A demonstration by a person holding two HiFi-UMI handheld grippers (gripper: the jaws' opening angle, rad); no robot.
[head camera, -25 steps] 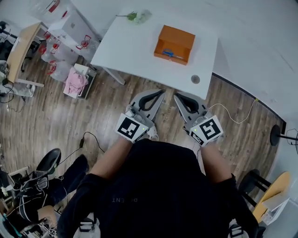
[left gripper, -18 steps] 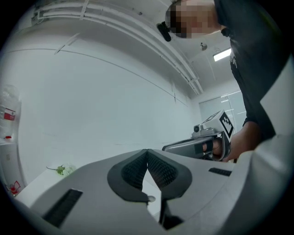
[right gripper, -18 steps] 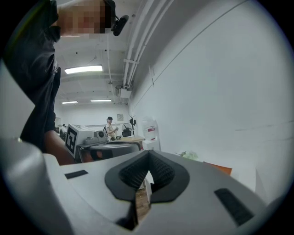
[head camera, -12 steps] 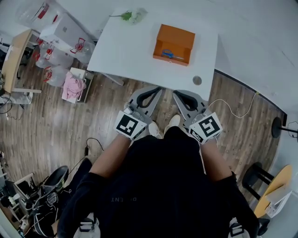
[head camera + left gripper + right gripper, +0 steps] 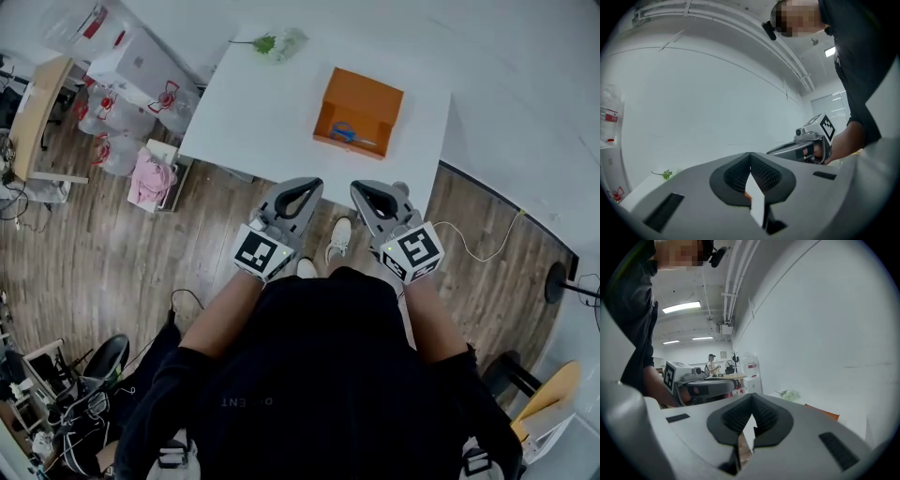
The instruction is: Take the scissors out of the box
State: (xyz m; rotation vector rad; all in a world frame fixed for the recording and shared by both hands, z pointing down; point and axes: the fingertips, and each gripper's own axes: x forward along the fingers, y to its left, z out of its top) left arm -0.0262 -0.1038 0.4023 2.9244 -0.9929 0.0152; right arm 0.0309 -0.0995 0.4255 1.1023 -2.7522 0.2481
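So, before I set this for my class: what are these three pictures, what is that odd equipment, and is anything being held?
There is no robot here. A person holds a hand-operated two-jaw gripper in each hand. The head view comes from a camera on the person's head, looking steeply down at the left gripper and the right gripper. The other two views come from a camera riding on each gripper, looking along its jaws. Both pairs of jaws are closed and hold nothing. Ahead stands a white table bearing an open orange box with blue-handled scissors inside, and a green sprig near its far edge. Neither gripper is at the box yet.
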